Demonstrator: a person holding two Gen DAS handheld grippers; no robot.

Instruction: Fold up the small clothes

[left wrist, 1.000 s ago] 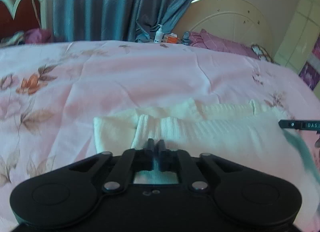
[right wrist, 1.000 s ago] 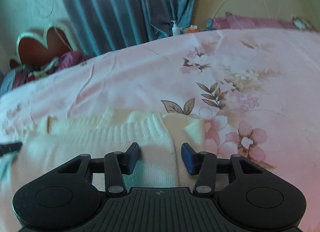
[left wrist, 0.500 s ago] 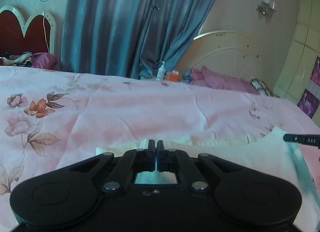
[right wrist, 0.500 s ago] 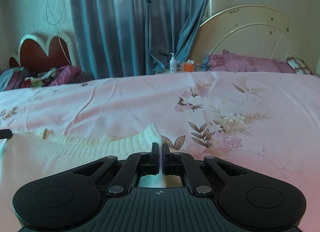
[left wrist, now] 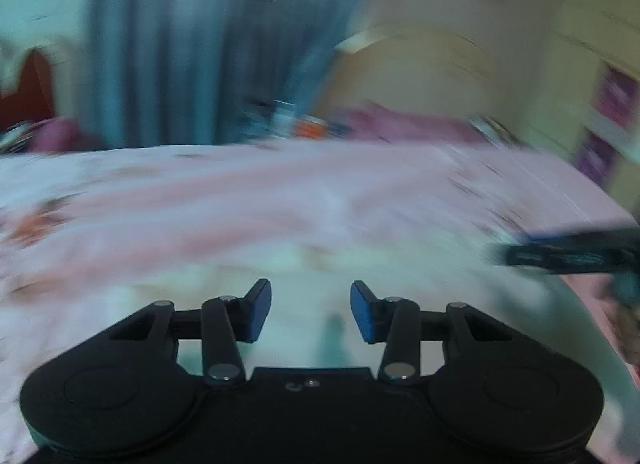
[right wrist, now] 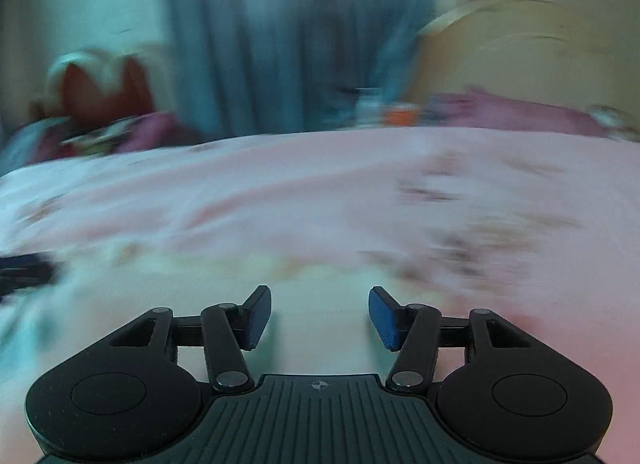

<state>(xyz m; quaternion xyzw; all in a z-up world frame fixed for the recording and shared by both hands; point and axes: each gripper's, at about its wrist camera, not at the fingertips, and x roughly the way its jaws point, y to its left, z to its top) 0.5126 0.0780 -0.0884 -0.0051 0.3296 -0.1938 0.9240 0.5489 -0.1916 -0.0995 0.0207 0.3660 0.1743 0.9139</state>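
Both views are motion-blurred. The cream knit garment (left wrist: 312,296) lies on the pink floral bedsheet (left wrist: 280,200), just under and ahead of my left gripper (left wrist: 311,311), which is open and empty. In the right wrist view the same cream garment (right wrist: 320,304) lies below my right gripper (right wrist: 320,316), also open and empty. The right gripper shows as a dark bar at the right edge of the left wrist view (left wrist: 576,254); the left gripper shows at the left edge of the right wrist view (right wrist: 24,272).
The pink sheet (right wrist: 320,192) stretches far ahead. Beyond it hang blue curtains (left wrist: 192,44), with a cream headboard (right wrist: 520,48), purple pillows (left wrist: 412,128) and small bottles (right wrist: 368,104) at the back.
Both grippers were shut on the garment's edge half a second ago and now stand open with the cloth released below. Both cameras are moving fast, blurring the scene.
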